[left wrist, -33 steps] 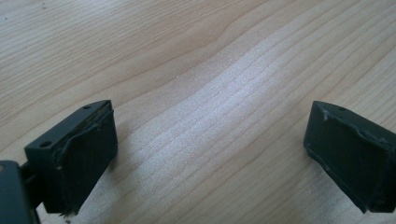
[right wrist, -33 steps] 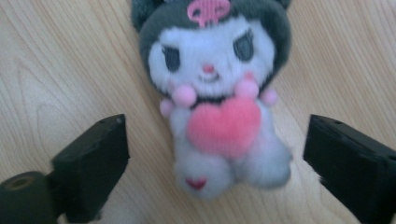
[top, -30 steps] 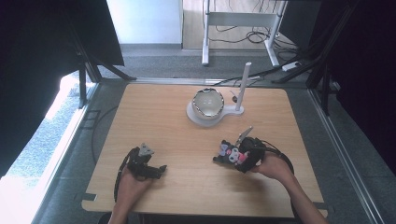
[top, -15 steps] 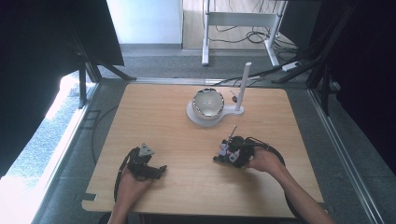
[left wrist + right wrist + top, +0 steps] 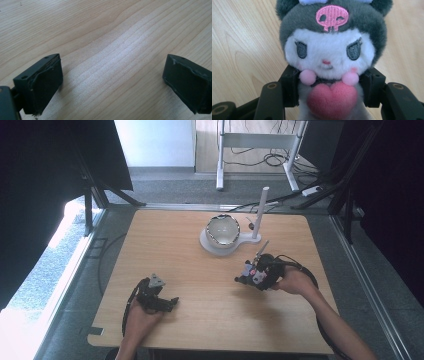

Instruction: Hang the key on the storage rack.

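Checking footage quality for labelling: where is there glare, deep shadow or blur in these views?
High view: sunlit floor at left is washed out, both side edges are near black. Left gripper view: a pale sheen on the table. Right gripper view: the plush toy is sharp and evenly lit.
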Demonstrator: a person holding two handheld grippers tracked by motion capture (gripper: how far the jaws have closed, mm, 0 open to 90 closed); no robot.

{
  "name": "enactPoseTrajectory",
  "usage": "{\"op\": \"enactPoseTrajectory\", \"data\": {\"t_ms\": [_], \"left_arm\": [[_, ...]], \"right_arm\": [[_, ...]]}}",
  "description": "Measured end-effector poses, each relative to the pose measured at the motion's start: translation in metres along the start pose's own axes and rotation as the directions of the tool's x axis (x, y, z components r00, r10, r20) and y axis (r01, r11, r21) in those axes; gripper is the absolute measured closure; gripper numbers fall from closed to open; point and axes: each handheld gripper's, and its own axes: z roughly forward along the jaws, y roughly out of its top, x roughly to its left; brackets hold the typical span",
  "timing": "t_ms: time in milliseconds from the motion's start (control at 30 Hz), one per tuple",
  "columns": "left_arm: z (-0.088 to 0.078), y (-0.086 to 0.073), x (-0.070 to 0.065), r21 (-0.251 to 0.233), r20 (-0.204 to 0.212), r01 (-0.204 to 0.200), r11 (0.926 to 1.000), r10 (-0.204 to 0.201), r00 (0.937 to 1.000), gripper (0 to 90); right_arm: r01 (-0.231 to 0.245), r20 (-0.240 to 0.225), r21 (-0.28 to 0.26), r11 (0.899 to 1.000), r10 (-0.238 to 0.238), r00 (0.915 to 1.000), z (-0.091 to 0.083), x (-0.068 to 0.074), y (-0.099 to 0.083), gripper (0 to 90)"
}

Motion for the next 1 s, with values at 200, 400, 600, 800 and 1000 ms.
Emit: {"op": "enactPoseTrajectory", "data": {"t_ms": [200, 400, 600, 800, 1000], "left_arm": [[0.0, 0.0, 0.0, -0.003, 0.001, 0.002, 1.0, -0.002, 1.0, 2.7], [0.0, 0.0, 0.0, -0.002, 0.001, 0.0, 1.0, 0.0, 1.0, 2.8], [0.0, 0.0, 0.0, -0.002, 0.002, 0.0, 1.0, 0.0, 1.0, 2.8], [0.0, 0.0, 0.0, -0.004, 0.002, 0.001, 1.0, -0.001, 1.0, 2.8], [0.0, 0.0, 0.0, -0.005, 0.002, 0.0, 1.0, 0.0, 1.0, 2.8]], "right_arm": [[-0.036, 0.012, -0.025, 0.999, 0.036, 0.9993, -0.028, -0.016, -0.005, 43.2], [-0.088, 0.013, -0.062, 0.994, 0.089, 0.9959, -0.051, -0.034, -0.007, 43.1], [-0.14, 0.049, -0.089, 0.986, 0.144, 0.9883, -0.073, -0.057, -0.008, 43.1], [-0.183, 0.081, -0.115, 0.976, 0.193, 0.9779, -0.092, -0.077, -0.011, 43.1], [-0.2, 0.11, -0.13, 0.971, 0.215, 0.9704, -0.107, -0.092, -0.011, 43.1]]}}
